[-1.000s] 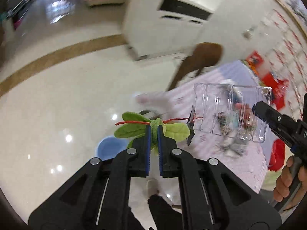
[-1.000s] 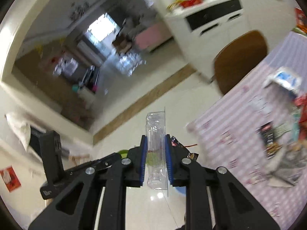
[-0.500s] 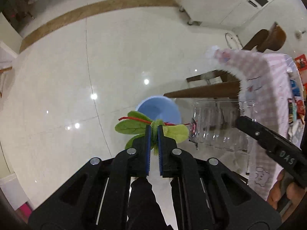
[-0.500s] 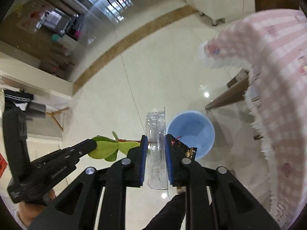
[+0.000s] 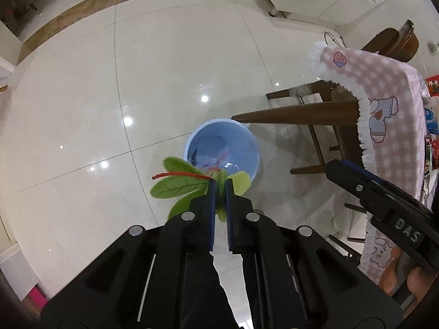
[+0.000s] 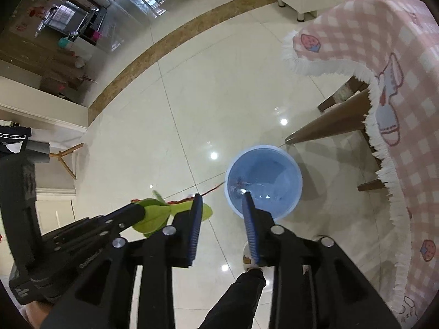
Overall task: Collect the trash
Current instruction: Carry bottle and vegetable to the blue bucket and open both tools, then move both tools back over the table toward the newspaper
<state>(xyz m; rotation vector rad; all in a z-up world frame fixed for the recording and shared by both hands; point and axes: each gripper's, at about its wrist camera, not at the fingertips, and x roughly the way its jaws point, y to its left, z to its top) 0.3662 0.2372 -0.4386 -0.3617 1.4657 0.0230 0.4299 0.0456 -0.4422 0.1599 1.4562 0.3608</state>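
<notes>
Your left gripper [image 5: 219,189] pinches the leafy green bunch [image 5: 178,186] beside the blue bin [image 5: 189,148]; centre it above the opening before letting go. Your right gripper [image 6: 222,205] has just been opening, nothing between its jaws: the clear plastic tray it held is gone.
</notes>
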